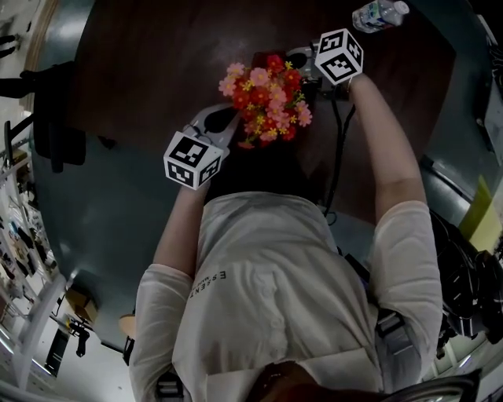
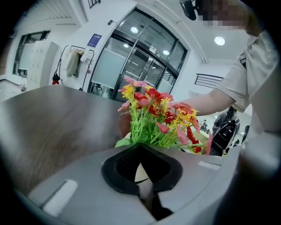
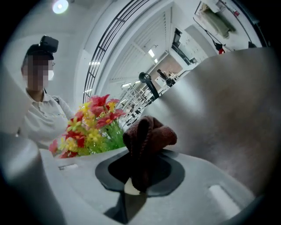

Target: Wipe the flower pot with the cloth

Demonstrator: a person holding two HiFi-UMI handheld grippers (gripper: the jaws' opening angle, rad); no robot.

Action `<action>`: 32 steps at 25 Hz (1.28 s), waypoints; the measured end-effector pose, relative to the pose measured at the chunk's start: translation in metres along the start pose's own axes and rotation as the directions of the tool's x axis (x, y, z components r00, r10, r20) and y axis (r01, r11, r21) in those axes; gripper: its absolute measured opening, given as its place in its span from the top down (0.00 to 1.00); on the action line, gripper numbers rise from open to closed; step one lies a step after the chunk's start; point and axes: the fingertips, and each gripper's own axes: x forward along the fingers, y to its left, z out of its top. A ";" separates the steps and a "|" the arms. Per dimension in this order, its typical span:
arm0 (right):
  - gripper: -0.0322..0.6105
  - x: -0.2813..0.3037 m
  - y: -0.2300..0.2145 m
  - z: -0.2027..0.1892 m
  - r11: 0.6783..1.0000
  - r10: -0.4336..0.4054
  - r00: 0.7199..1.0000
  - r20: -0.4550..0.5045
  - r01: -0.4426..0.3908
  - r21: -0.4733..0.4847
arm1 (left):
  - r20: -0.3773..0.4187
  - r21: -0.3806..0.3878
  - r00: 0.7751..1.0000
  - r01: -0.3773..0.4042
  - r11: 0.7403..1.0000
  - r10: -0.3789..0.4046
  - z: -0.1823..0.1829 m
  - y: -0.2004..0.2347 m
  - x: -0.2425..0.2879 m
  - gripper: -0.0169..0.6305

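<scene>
A bunch of red, pink and yellow artificial flowers (image 1: 267,98) stands on the dark brown table (image 1: 141,71); in the head view the blooms hide its pot. My left gripper (image 1: 214,124) sits at the flowers' left side with its jaws shut (image 2: 142,173). A cream patch of the pot (image 2: 139,171) shows through the gap in its pads; I cannot tell if it grips anything. My right gripper (image 1: 310,69) is on the flowers' far right side, shut (image 3: 137,178) on a bunched dark brown cloth (image 3: 148,134) that sticks out past its jaws beside the flowers (image 3: 90,125).
A clear plastic water bottle (image 1: 380,14) lies on the table at the far right. A black cable (image 1: 338,149) runs from the right gripper towards me. A dark chair (image 1: 55,118) stands at the left, off the table's edge.
</scene>
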 end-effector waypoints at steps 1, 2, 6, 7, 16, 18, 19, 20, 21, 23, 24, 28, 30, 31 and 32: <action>0.87 -0.006 0.001 -0.005 1.000 -0.007 1.000 0.005 0.007 0.006 | 0.000 -0.002 1.000 -0.002 1.000 0.002 0.000 0.000 0.000 0.96; 0.87 -0.011 0.002 -0.010 1.000 -0.015 1.000 0.008 0.015 0.012 | 0.002 -0.004 1.000 -0.005 1.000 0.005 0.000 0.000 0.001 0.96; 0.87 -0.029 0.010 -0.026 0.999 -0.035 0.999 0.011 0.035 0.035 | 0.018 -0.007 1.000 -0.017 1.000 0.017 0.002 0.002 0.002 0.96; 0.87 -0.032 0.012 -0.030 0.999 -0.040 0.999 0.007 0.039 0.037 | 0.023 -0.004 0.999 -0.022 1.000 0.022 0.003 0.003 0.001 0.96; 0.87 -0.066 -0.001 -0.012 0.961 -0.262 0.965 0.025 0.263 -0.081 | 0.047 -0.031 0.999 -0.023 0.999 0.025 0.003 -0.002 -0.001 0.95; 0.87 -0.071 -0.012 0.016 0.947 -0.302 0.951 0.062 0.307 -0.097 | 0.071 -0.066 0.997 -0.005 0.998 0.010 0.007 -0.005 -0.003 0.95; 0.87 -0.069 -0.018 0.033 0.945 -0.302 0.950 0.079 0.309 -0.105 | 0.076 -0.078 0.997 0.001 0.997 0.005 0.008 -0.006 -0.003 0.95; 0.87 -0.064 -0.023 0.051 0.947 -0.290 0.953 0.089 0.300 -0.118 | 0.072 -0.085 0.997 0.007 0.996 0.000 0.007 -0.007 -0.003 0.95; 0.87 -0.056 -0.027 0.067 0.950 -0.271 0.958 0.088 0.281 -0.135 | 0.063 -0.088 0.998 0.011 0.996 -0.005 0.005 -0.008 -0.001 0.95; 0.87 -0.034 -0.031 0.095 0.959 -0.211 0.976 0.052 0.216 -0.180 | 0.048 -0.095 0.999 0.014 0.995 -0.009 0.000 -0.012 0.002 0.95; 0.87 -0.020 -0.030 0.106 0.965 -0.167 0.986 0.017 0.167 -0.203 | 0.048 -0.102 0.999 0.012 0.995 -0.008 -0.001 -0.013 0.004 0.95; 0.87 0.049 -0.013 0.125 0.963 0.046 0.982 -0.181 -0.092 -0.252 | 0.047 -0.121 0.999 -0.005 0.993 0.011 -0.002 -0.013 0.004 0.95; 0.87 0.083 0.002 0.119 0.944 0.162 0.942 -0.294 -0.235 -0.233 | 0.044 -0.123 0.999 -0.012 0.992 0.018 -0.003 -0.012 0.004 0.95; 0.87 0.097 0.010 0.114 0.929 0.213 0.913 -0.349 -0.300 -0.217 | 0.044 -0.123 0.999 -0.013 0.992 0.018 -0.004 -0.012 0.004 0.95; 0.87 0.109 0.016 0.108 0.913 0.256 0.881 -0.399 -0.356 -0.201 | 0.044 -0.127 0.999 -0.012 0.992 0.017 -0.004 -0.012 0.004 0.95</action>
